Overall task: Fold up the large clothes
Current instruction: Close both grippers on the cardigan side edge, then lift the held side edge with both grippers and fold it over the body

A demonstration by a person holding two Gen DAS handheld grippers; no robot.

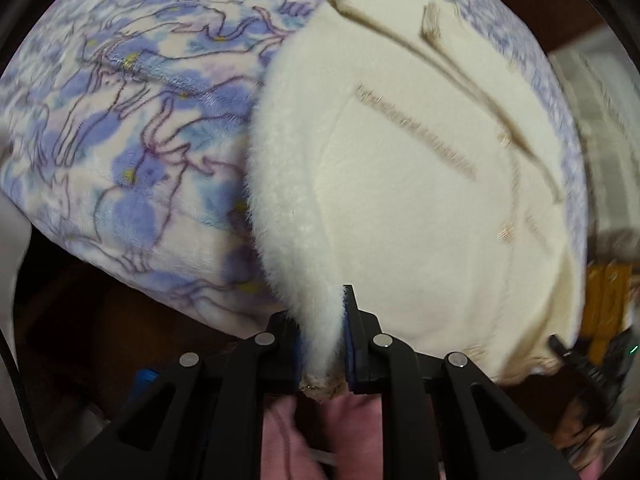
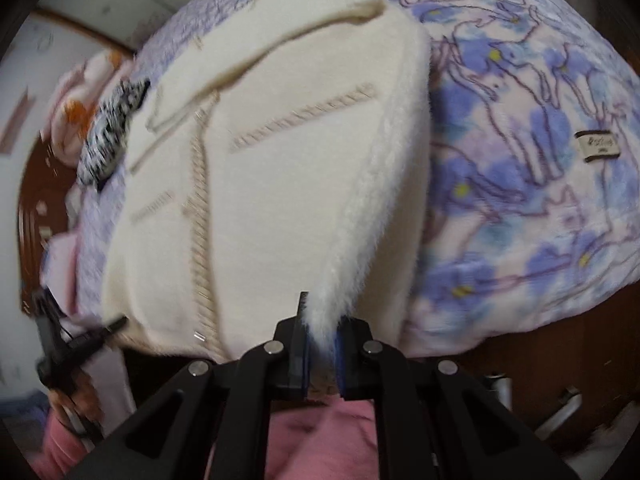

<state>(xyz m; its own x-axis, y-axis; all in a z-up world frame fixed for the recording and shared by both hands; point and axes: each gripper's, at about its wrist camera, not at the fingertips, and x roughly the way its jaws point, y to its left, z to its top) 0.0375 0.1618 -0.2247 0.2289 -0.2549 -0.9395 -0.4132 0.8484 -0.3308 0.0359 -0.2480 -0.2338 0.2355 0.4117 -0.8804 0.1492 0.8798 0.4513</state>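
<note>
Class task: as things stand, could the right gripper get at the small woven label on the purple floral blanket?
Probably not yet: the right gripper is shut on the cream fleece jacket. The small woven label lies uncovered on the purple floral blanket, so only the grip hinders it.

Light: soft, even, indoor; no glare.
Shadows: deep under the blanket (image 1: 120,128) edge (near black).
Blur: motion smear on the cream garment (image 2: 280,184), worst toward the rims.
Distortion: strong fisheye bulge, dark vignette corners.

From my right wrist view I see a small sewn label (image 2: 597,146) on the blue floral blanket (image 2: 520,184); its script is too blurred to read.
</note>
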